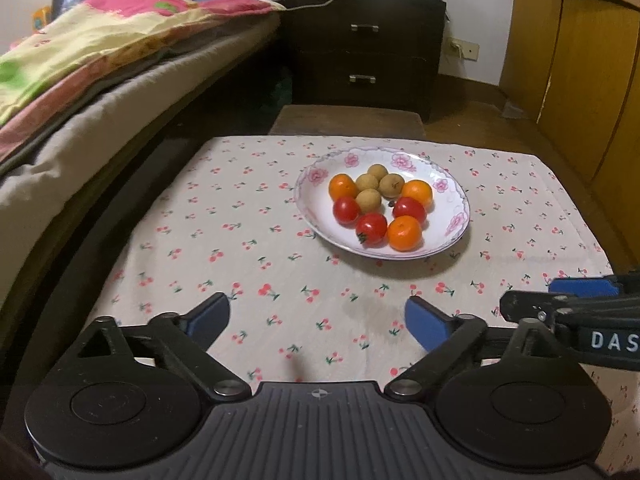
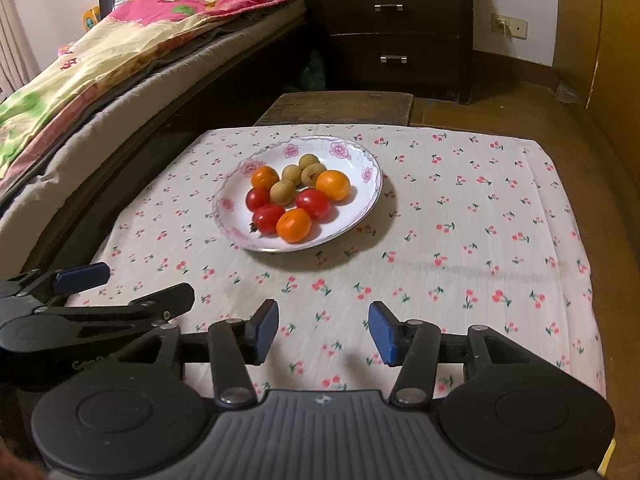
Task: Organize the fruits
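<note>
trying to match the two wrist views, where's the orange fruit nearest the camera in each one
Left wrist: the nearest orange fruit sits right of centre, at the plate's near rim.
Right wrist: the same fruit sits left of centre, again at the near rim.
Shared landmark: the dark two-drawer nightstand behind the table.

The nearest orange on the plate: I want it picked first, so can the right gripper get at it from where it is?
Probably yes. The right gripper is open and empty, only bare cloth lies between, and the nearest orange sits at the plate's near edge.
</note>
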